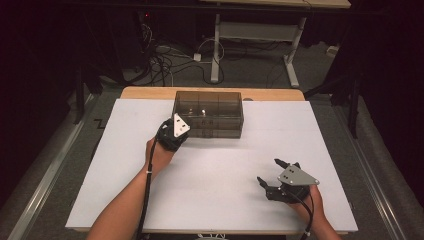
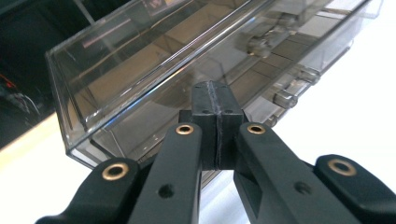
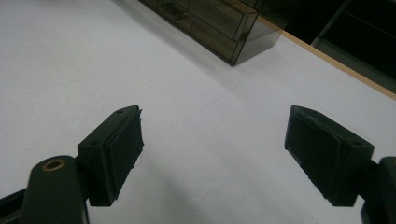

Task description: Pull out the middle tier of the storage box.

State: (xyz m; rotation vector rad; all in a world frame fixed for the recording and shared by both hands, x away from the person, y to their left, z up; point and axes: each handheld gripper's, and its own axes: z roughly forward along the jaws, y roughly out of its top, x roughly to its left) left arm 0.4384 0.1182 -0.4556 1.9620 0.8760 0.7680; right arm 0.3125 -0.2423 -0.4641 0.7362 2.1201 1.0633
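A smoky transparent drawer box (image 1: 208, 107) stands at the back middle of the white board (image 1: 215, 195). My left gripper (image 1: 185, 131) is at the box's front left corner. In the left gripper view the left gripper (image 2: 215, 100) has its jaws pressed together, tips against the lower front of the box (image 2: 154, 60). Nothing shows between the pads. Clear drawer handles (image 2: 285, 99) stick out further right. My right gripper (image 1: 269, 171) rests near the front right of the board, open and pointing toward the box. Bare board lies between the right gripper's (image 3: 212, 149) pads, with the box (image 3: 210, 23) far ahead.
The white board lies on a wooden table whose edge (image 1: 150, 92) shows behind it. Beyond the table are floor cables (image 1: 165, 60) and another table's white legs (image 1: 216, 45). Both forearms come in from the bottom edge.
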